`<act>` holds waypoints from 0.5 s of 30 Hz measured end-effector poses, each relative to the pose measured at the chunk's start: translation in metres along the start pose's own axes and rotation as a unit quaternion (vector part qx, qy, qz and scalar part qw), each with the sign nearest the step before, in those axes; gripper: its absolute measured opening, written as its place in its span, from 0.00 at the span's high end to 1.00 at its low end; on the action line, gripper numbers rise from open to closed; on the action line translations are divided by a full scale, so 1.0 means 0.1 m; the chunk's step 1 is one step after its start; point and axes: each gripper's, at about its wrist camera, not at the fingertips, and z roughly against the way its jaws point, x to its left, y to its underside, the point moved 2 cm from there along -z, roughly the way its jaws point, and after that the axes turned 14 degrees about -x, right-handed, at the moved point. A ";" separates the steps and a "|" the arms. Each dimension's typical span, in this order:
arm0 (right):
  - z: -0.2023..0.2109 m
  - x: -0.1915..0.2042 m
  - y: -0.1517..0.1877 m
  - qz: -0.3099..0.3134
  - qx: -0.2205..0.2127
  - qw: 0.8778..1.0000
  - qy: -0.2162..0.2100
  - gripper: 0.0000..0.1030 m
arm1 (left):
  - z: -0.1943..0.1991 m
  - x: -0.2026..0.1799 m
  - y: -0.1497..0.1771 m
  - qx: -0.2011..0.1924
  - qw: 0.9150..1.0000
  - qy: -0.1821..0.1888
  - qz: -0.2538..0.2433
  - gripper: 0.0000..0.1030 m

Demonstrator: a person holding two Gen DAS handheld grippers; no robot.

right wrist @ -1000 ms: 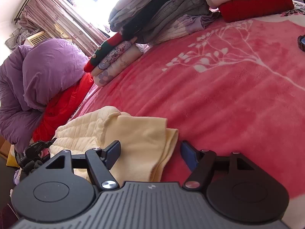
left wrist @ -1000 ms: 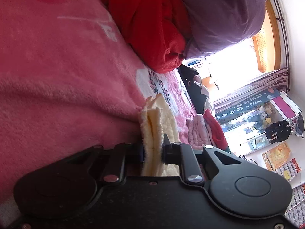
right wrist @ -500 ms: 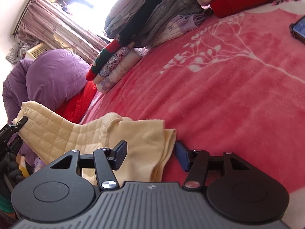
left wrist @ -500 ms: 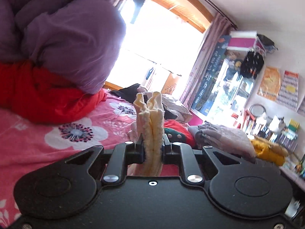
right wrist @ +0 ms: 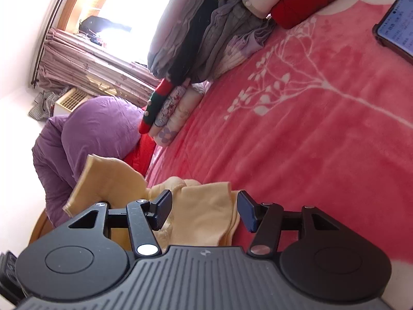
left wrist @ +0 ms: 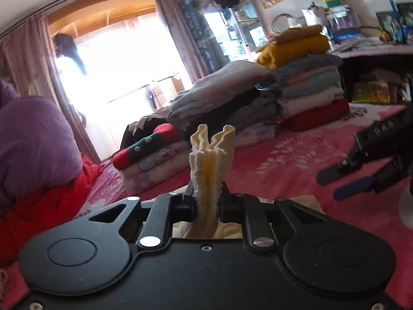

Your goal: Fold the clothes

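Observation:
A pale yellow quilted garment [right wrist: 204, 214] lies bunched on the pink blanket [right wrist: 296, 149]. My left gripper [left wrist: 206, 201] is shut on a gathered edge of that yellow garment [left wrist: 210, 160], which sticks up between the fingers, lifted off the bed. In the right wrist view a raised flap of it hangs at the left. My right gripper [right wrist: 204, 209] is open, its jaws either side of the folded part lying on the bed, not pinching it. That same right gripper [left wrist: 361, 178] shows at the right edge of the left wrist view.
Stacks of folded clothes [left wrist: 296, 98] line the far side of the bed. A purple duvet [right wrist: 98, 129] over a red blanket [left wrist: 46, 204] sits at the left. A phone [right wrist: 397, 28] lies on the blanket at the far right. Shelves and a window stand behind.
My left gripper has lifted the yellow garment's edge off the bed and swung round towards the clothes stacks. My right gripper stays open over the folded part, slightly shifted.

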 end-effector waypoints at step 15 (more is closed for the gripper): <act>0.19 -0.17 -0.20 -0.045 -0.029 0.998 -0.019 0.44 | -0.19 -1.14 0.36 0.025 0.946 0.023 -0.323 0.86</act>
